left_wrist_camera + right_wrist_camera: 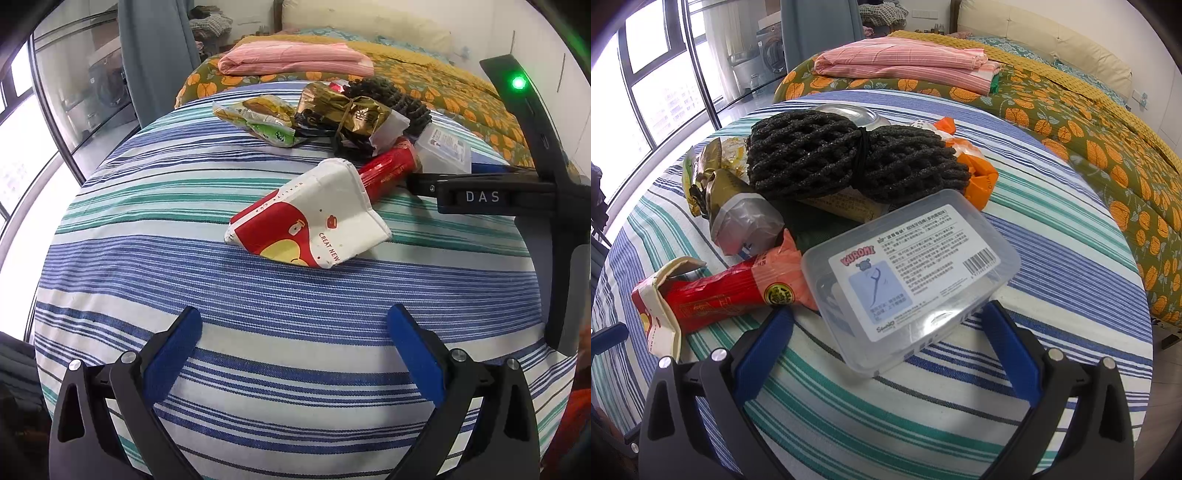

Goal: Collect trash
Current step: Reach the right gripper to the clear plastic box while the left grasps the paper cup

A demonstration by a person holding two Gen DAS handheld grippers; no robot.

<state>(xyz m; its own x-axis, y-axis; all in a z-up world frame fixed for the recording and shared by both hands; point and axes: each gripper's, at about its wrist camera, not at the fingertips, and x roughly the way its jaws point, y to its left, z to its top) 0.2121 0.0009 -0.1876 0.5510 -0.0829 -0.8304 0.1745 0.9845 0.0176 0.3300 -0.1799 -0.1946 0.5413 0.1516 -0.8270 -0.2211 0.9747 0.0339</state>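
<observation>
Trash lies in a pile on a striped bedspread (184, 266). A flattened red and white paper cup (310, 218) lies ahead of my open, empty left gripper (293, 325). Behind the cup are a red wrapper (388, 168), a gold wrapper (354, 114), a green and yellow wrapper (258, 118) and black foam netting (399, 98). My right gripper (888, 317) is open, its fingers either side of the near end of a clear plastic floss box (908, 273). The red wrapper (731, 291), the paper cup (657, 310), the netting (849, 158) and an orange wrapper (979, 173) also show there.
A folded pink sheet (295, 61) lies on an orange-flowered quilt (1089, 122) behind the pile. A metal bowl (849, 112) sits behind the netting. Windows (646, 74) and a grey curtain (155, 55) are at the left. The right gripper's body (491, 192) reaches in from the right.
</observation>
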